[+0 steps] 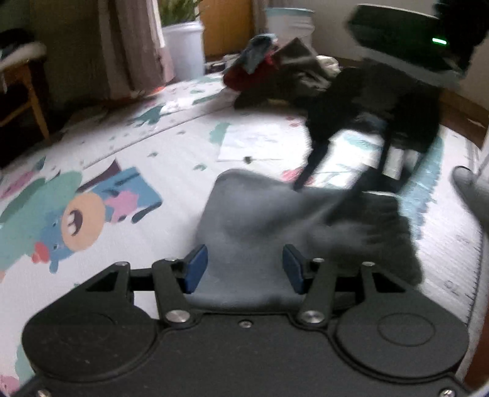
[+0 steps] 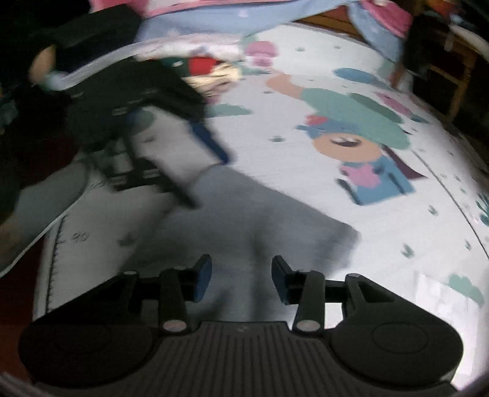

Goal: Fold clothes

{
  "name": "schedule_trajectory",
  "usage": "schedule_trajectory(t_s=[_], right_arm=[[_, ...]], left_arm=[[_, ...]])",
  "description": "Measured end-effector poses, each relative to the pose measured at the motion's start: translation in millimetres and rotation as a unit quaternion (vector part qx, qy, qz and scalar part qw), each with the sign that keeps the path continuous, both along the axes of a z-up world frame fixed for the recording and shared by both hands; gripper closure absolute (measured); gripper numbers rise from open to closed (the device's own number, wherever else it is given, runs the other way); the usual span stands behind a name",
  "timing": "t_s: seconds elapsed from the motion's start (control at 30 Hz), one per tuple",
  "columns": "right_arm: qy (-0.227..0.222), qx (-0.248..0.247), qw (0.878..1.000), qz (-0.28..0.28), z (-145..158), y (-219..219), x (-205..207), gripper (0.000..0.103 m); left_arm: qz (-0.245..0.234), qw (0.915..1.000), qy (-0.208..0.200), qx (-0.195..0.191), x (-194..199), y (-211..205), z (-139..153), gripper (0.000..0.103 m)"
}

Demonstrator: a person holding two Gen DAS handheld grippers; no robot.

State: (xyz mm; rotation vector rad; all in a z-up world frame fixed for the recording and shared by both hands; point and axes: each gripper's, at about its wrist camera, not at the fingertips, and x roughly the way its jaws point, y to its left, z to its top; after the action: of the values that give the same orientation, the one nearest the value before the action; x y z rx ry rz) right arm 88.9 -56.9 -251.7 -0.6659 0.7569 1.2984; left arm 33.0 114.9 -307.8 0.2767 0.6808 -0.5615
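A grey garment [image 1: 259, 220] lies on a white cartoon-print mat [image 1: 122, 152]. My left gripper [image 1: 244, 268] is open, its blue pads on either side of the garment's near edge, holding nothing. In that view my right gripper [image 1: 342, 180] is blurred above the garment's far right part. In the right wrist view the same grey garment [image 2: 244, 220] lies below my right gripper [image 2: 241, 278], which is open with cloth between the pads. My left gripper [image 2: 195, 174] shows blurred at the garment's far edge.
A pile of dark and red clothes [image 1: 275, 73] sits at the mat's far side, near a white plant pot [image 1: 186, 49]. A wooden chair [image 1: 27, 91] stands at left. Pink and blue bedding [image 2: 244, 18] lies beyond the mat.
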Motion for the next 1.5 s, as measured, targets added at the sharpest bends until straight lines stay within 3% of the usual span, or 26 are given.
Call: schedule_trajectory(t_s=[0.07, 0.13, 0.33, 0.4, 0.43, 0.47, 0.53, 0.57, 0.63, 0.67, 0.73, 0.77, 0.8, 0.93, 1.03, 1.1, 1.13, 1.2, 1.23, 1.33, 1.47, 1.5], right_arm=[[0.004, -0.019, 1.0, 0.0, -21, -4, -2, 0.042], [0.013, -0.001, 1.0, -0.01, -34, -15, 1, 0.041], [-0.006, -0.015, 1.0, -0.013, -27, -6, -6, 0.041], [-0.025, -0.006, 0.999, -0.029, -13, -7, -12, 0.041], [-0.032, 0.009, 0.998, -0.054, -5, -13, -15, 0.035], [-0.031, 0.021, 0.996, -0.085, 1, -17, -15, 0.018], [0.033, 0.029, 0.986, -0.162, 7, -29, -6, 0.005], [0.078, 0.022, 0.974, -0.21, 4, -36, 0, 0.005], [0.171, 0.002, 0.936, -0.309, -7, -52, 15, 0.005], [0.211, -0.009, 0.909, -0.36, -15, -61, 20, 0.005], [0.275, -0.03, 0.844, -0.46, -31, -82, 23, 0.005], [0.302, -0.031, 0.82, -0.484, -36, -88, 21, 0.005], [0.327, -0.022, 0.808, -0.49, -38, -91, 17, 0.005], [0.385, -0.024, 0.809, -0.443, -45, -73, -4, 0.005], [0.413, -0.025, 0.794, -0.445, -55, -62, -4, 0.005], [0.414, -0.017, 0.794, -0.444, -63, -56, -1, 0.004], [0.418, -0.016, 0.793, -0.444, -67, -54, 1, 0.003], [0.426, -0.006, 0.778, -0.463, -67, -53, 8, 0.004], [0.422, -0.004, 0.778, -0.466, -66, -51, 12, 0.008], [0.38, 0.003, 0.807, -0.453, -60, -58, 20, 0.015], [0.302, 0.015, 0.841, -0.448, -53, -75, 52, 0.019], [0.291, 0.015, 0.844, -0.449, -52, -78, 63, 0.019]], left_arm=[[-0.002, 0.9993, 0.032, 0.021, 4, 0, -22, 0.049], [-0.015, 0.9996, 0.001, 0.026, -6, 1, -35, 0.049], [-0.021, 0.9991, 0.034, 0.017, 6, 5, -25, 0.049], [-0.018, 0.9988, 0.046, -0.005, 10, 12, -10, 0.048], [-0.01, 0.9984, 0.05, -0.023, 12, 18, -1, 0.047], [0.004, 0.9973, 0.058, -0.045, 18, 25, 5, 0.041], [0.034, 0.9924, 0.078, -0.09, 32, 41, 14, 0.03], [0.046, 0.9881, 0.096, -0.111, 39, 47, 15, 0.029], [0.065, 0.9759, 0.142, -0.153, 55, 57, 10, 0.029], [0.071, 0.9697, 0.162, -0.169, 62, 60, 6, 0.029], [0.086, 0.9588, 0.196, -0.186, 75, 64, -10, 0.029], [0.092, 0.9521, 0.217, -0.194, 82, 66, -19, 0.029], [0.103, 0.9486, 0.225, -0.197, 85, 67, -25, 0.029], [0.122, 0.9329, 0.254, -0.224, 87, 66, -40, 0.029], [0.124, 0.9289, 0.262, -0.23, 85, 65, -44, 0.032], [0.125, 0.9284, 0.263, -0.232, 85, 68, -45, 0.036], [0.129, 0.9256, 0.265, -0.237, 84, 70, -45, 0.037], [0.139, 0.9179, 0.273, -0.252, 79, 76, -47, 0.041], [0.142, 0.9155, 0.277, -0.255, 74, 78, -47, 0.042], [0.152, 0.9072, 0.289, -0.266, 56, 84, -50, 0.048], [0.13, 0.8827, 0.342, -0.294, 18, 77, -57, 0.049], [0.122, 0.8776, 0.354, -0.299, 10, 72, -58, 0.049]])
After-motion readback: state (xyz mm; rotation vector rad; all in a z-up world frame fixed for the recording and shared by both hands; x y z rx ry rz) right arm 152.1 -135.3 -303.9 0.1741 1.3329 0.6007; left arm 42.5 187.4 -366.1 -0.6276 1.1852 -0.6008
